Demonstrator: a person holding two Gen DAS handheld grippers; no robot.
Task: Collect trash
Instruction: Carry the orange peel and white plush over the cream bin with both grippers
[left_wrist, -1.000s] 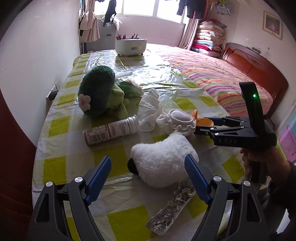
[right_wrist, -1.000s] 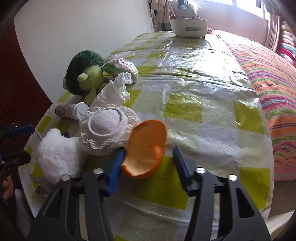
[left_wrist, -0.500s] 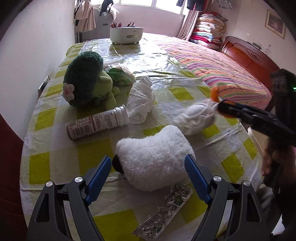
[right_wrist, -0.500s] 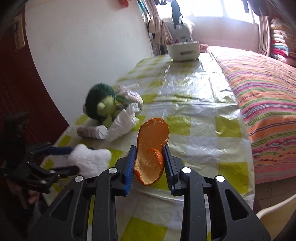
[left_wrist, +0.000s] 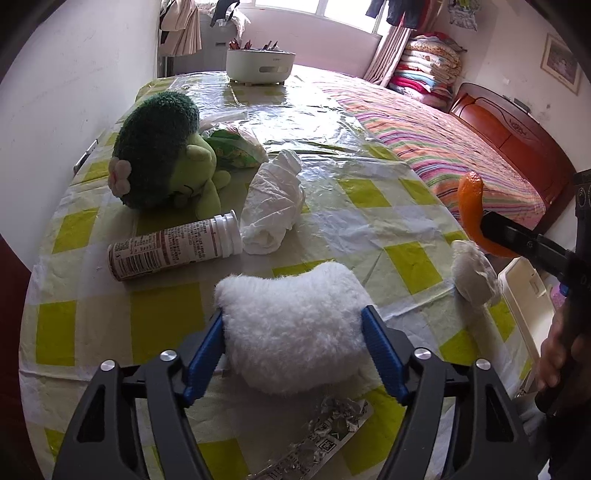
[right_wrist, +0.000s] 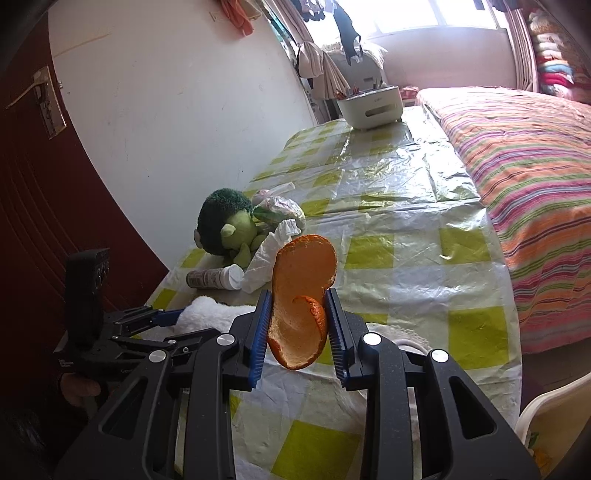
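Observation:
My right gripper (right_wrist: 298, 325) is shut on an orange peel (right_wrist: 303, 291) and holds it up above the near table edge; the peel also shows in the left wrist view (left_wrist: 471, 206). My left gripper (left_wrist: 293, 347) has its blue pads pressed against both sides of a white fluffy plush (left_wrist: 295, 325) on the table. A crumpled foil wrapper (left_wrist: 325, 439) lies under it near the table edge. A crumpled white tissue (left_wrist: 273, 206) and a lying brown-labelled bottle (left_wrist: 173, 251) sit further in.
A green plush doll (left_wrist: 162, 173) and a plastic snack bag (left_wrist: 232, 147) lie at the left. A white lace-edged cap (left_wrist: 474, 273) sits at the right table edge. A white container (left_wrist: 260, 66) stands at the far end. A striped bed (right_wrist: 524, 155) is to the right.
My right gripper closed on the orange peel and lifted it up and back from the table. My left gripper moved forward and closed onto the white plush.

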